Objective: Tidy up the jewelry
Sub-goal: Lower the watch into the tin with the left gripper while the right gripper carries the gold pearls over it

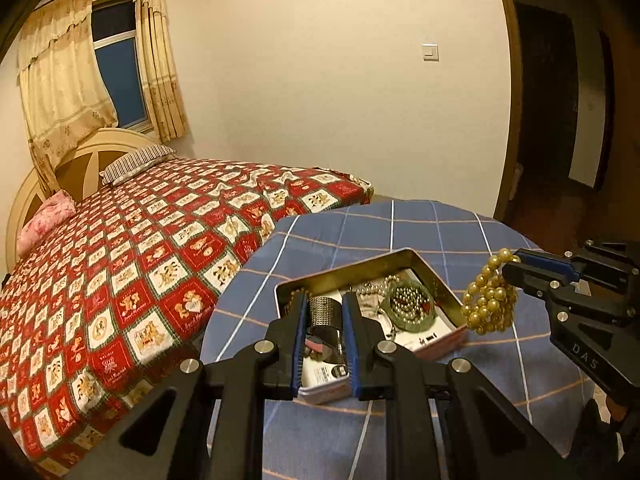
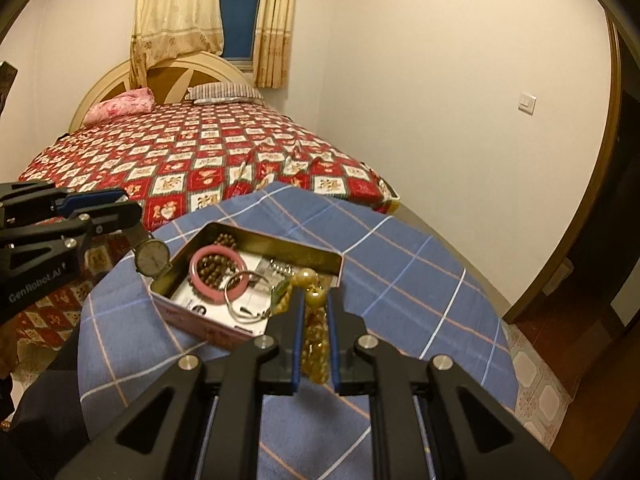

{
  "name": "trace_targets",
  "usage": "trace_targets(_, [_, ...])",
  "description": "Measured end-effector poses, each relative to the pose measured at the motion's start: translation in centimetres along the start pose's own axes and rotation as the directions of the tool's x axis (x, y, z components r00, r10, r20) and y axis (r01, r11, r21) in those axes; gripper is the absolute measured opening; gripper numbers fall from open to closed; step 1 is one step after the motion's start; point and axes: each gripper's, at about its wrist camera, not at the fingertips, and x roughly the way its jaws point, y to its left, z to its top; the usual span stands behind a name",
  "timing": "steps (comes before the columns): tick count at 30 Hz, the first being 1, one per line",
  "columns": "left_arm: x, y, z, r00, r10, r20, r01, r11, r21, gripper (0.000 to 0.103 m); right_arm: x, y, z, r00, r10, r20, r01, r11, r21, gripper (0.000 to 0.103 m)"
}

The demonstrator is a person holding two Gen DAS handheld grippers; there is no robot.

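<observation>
**Two pieces lifted clear of the tin**

Above the open tin [image 2: 280, 249] on the blue plaid cloth [image 2: 400, 264], both grippers held jewelry in the air. The left gripper [image 1: 325, 308] pinched the mesh band of a wristwatch [image 2: 151, 261], its blue-padded jaws nearly together with the band between them; seen from the right wrist, the round dial hung below the jaws at the tin's near left corner. The right gripper [image 2: 315, 312] was clamped on a string of yellow beads [image 1: 490, 300], which drooped in loops beyond the tin's right edge. Judging by how each piece dangled free of the rest, both had probably been raised so they could be sorted apart without dragging neighbours along.

The tin was shallow and rectangular, gilt inside, pink on its outer wall, and lined with white printed paper. In it lay a pink bangle [image 2: 218, 276] with a coil of brown beads resting inside its ring, a thin metal hoop [image 2: 244, 296] beside it, and a dull green ring [image 1: 410, 304] filled with small shiny beads. The watch band looked like fine woven metal, flexible and likely to slide; the yellow beads were glossy, round and uneven in size. The cloth draped smoothly over a round table. Behind it stood a bed [image 1: 160, 240] under a red and cream patterned quilt.
</observation>
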Motion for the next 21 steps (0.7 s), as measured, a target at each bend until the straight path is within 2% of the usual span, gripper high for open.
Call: trace_targets(21, [3.1,1.2,1.7,0.999,0.029,-0.020,-0.029,0.999,-0.035,0.017,1.9,-0.2,2.4,0.999,-0.030,0.013,0.030,1.000,0.004,0.013])
